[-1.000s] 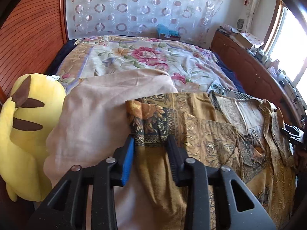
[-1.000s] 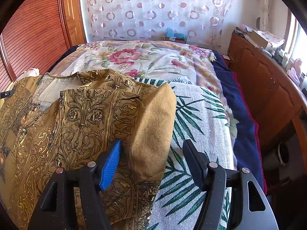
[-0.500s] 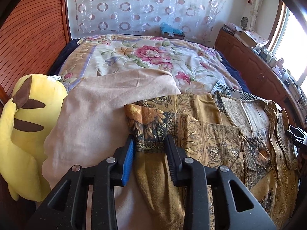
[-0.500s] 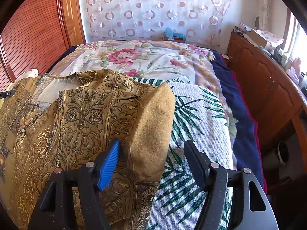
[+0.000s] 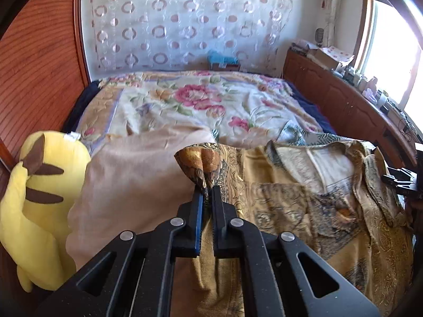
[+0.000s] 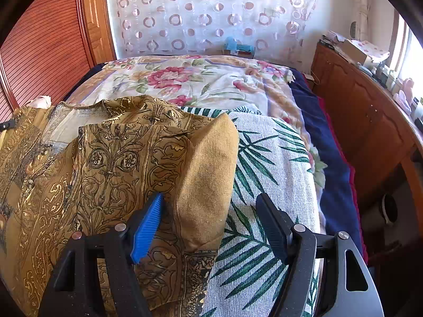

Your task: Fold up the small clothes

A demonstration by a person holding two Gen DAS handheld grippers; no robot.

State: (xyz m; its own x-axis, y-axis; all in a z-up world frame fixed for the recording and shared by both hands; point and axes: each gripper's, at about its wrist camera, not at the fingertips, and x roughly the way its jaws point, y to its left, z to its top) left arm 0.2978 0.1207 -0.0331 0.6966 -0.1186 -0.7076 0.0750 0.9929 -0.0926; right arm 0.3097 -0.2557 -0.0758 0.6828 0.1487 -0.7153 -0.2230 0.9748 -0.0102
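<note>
A bed (image 5: 201, 111) fills the room, spread with a cream floral cover (image 6: 201, 84). A sheer curtain with ring patterns (image 5: 185, 23) hangs behind its far end, a slatted wooden wall (image 5: 34, 60) stands along one side, and a long wooden cabinet (image 6: 370, 121) cluttered on top runs under the bright window (image 5: 391, 52) on the other. On the near part of the bed lie a plain beige blanket (image 5: 137, 177) and a white towel with green palm leaves (image 6: 275, 163), with a dark blue sheet (image 6: 327, 142) showing at the edge. The gold patterned shirt (image 5: 304, 200) lies across the blanket and the towel, one sleeve folded inward. A yellow plush toy (image 5: 39, 195) rests just beside the blanket.

The left gripper (image 5: 207, 192) has its jaws pressed together, pinching the sleeve cuff, which bunches up above the tips. The right gripper (image 6: 211, 222) has its jaws spread and opening, with the folded sleeve lying between them, touched by neither.
</note>
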